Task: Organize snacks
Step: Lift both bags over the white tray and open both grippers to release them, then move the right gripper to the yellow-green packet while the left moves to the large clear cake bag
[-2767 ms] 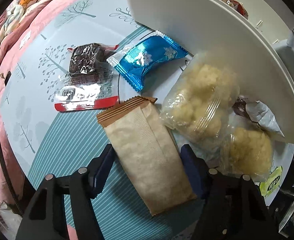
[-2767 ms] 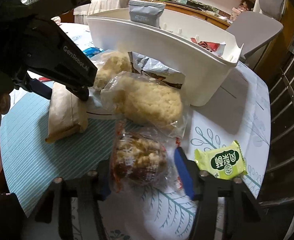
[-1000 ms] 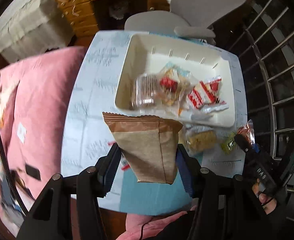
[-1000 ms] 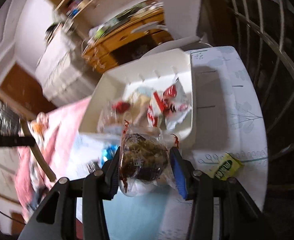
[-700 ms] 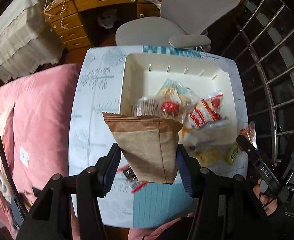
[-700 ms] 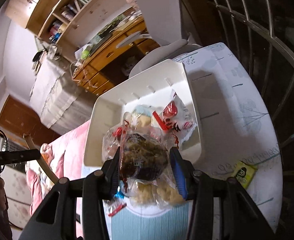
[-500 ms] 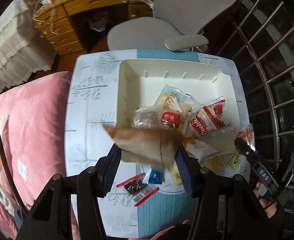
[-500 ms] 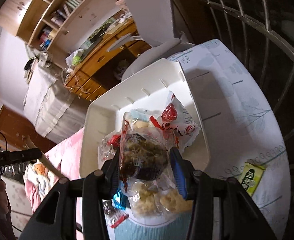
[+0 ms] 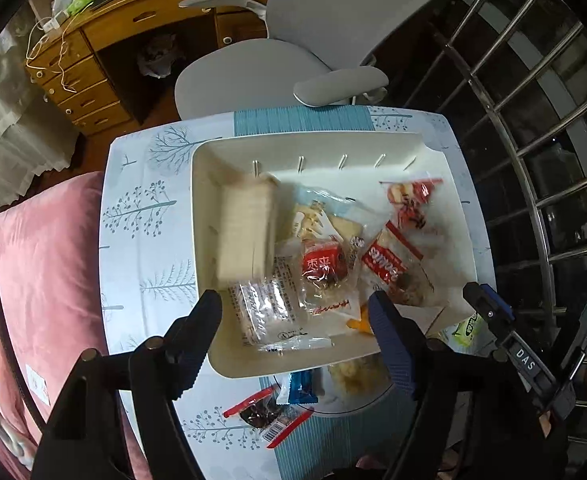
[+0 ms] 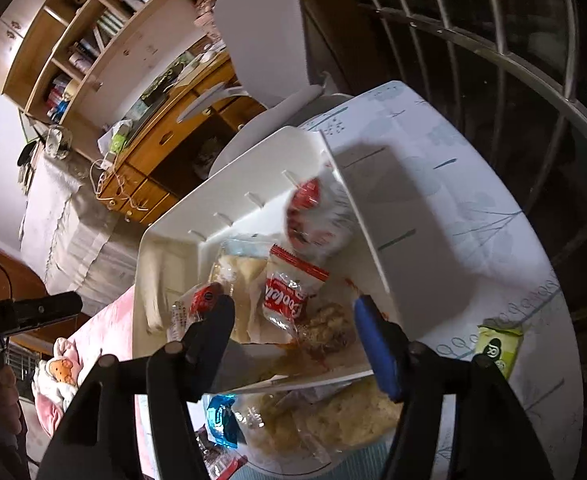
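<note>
A wooden desk, a bookshelf, a grey office chair and a metal railing ring a small table (image 9: 141, 216) covered with a tree-print cloth, and on it stands a white bin (image 9: 203, 216) already holding several wrapped snacks. The left hand-held gripper (image 9: 295, 322) hangs above the bin's near edge with its jaws opening and nothing between them; a brown paper pouch (image 9: 245, 232), blurred, lies at the bin's left side. The right hand-held gripper (image 10: 291, 338) is likewise opening over the near right part of the bin, its pads clear of the dark nut cake in clear film (image 10: 329, 330) that lies just below them. Still out on the table, near the bin's front wall, are two bags of pale puffed rice cake (image 10: 349, 412), a blue foil packet (image 10: 221, 420) and a dark brownie bar with a red strip (image 9: 265, 416); a green packet (image 10: 497, 346) sits apart on the right. These leftovers look light and soft-wrapped. The puffed cakes are probably crumbly, so a gentle pinch across the middle of the bag seems wise, while the slick foil packet would likely be safest taken by its body rather than its crimped end, which could slide out.
</note>
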`<state>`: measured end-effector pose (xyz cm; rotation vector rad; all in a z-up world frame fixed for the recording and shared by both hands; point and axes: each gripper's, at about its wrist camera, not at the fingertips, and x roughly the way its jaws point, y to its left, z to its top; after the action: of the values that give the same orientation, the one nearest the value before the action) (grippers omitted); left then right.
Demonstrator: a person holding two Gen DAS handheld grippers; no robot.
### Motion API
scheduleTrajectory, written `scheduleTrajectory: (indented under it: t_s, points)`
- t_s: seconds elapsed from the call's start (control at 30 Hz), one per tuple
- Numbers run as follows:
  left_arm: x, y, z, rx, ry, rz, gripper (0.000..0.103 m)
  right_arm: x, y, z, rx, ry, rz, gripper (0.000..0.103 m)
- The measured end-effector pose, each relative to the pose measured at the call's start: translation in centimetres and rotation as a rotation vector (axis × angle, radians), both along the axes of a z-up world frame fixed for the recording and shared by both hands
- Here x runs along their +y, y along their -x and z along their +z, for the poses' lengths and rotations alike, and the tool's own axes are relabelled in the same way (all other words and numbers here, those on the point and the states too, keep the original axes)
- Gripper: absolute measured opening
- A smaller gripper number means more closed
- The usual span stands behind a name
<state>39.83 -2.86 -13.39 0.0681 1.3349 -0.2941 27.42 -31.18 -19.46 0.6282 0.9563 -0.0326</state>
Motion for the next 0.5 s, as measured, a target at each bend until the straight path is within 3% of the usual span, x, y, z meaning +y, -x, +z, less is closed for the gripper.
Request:
scheduleTrajectory:
  t_s: [0.5]
  points:
    - [-1.7,4.7,2.1,-0.026,0.056,0.007,0.074,-1.9,2.7,0.3,0.042,-0.009,0.01,0.063]
